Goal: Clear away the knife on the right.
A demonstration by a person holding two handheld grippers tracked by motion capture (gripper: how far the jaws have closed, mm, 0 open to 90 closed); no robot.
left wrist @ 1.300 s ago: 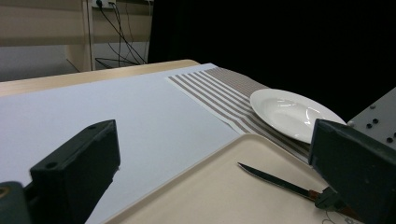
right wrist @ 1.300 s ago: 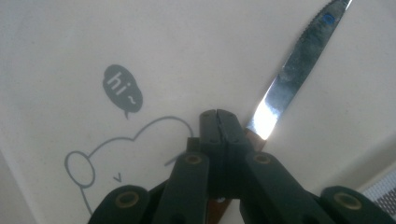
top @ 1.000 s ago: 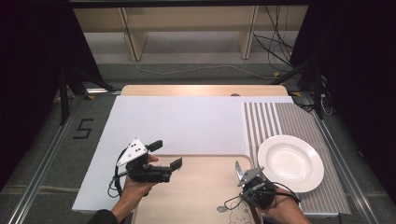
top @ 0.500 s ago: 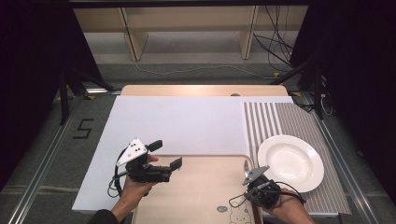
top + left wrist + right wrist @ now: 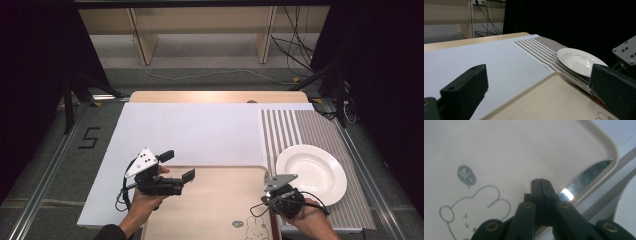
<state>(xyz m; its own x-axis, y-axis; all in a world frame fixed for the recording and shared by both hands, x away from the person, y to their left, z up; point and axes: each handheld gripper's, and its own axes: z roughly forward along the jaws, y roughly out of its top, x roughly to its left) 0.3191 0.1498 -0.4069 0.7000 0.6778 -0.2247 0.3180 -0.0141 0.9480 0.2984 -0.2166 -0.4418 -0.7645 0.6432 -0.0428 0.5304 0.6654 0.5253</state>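
Observation:
A beige tray (image 5: pixel 210 210) with a bunny drawing (image 5: pixel 474 202) lies at the table's near edge. A knife blade (image 5: pixel 586 176) lies inside the tray along its right rim, seen as a thin dark line (image 5: pixel 574 84) in the left gripper view. My right gripper (image 5: pixel 272 192) hovers low over the tray's right side. Its jaws (image 5: pixel 540 182) are shut with no gap, just left of the blade, and the knife's handle is hidden beneath them. My left gripper (image 5: pixel 176 166) is held over the tray's left edge, wide open (image 5: pixel 541 82) and holding nothing.
A white plate (image 5: pixel 311 172) sits on a striped mat (image 5: pixel 295 130) right of the tray, with the plate (image 5: pixel 579 60) close to the right gripper's grey plate (image 5: pixel 626 48). A white sheet (image 5: pixel 200 132) covers the table behind the tray.
My right gripper has drawn back toward the person and slightly right, lower over the tray. The left gripper has not moved.

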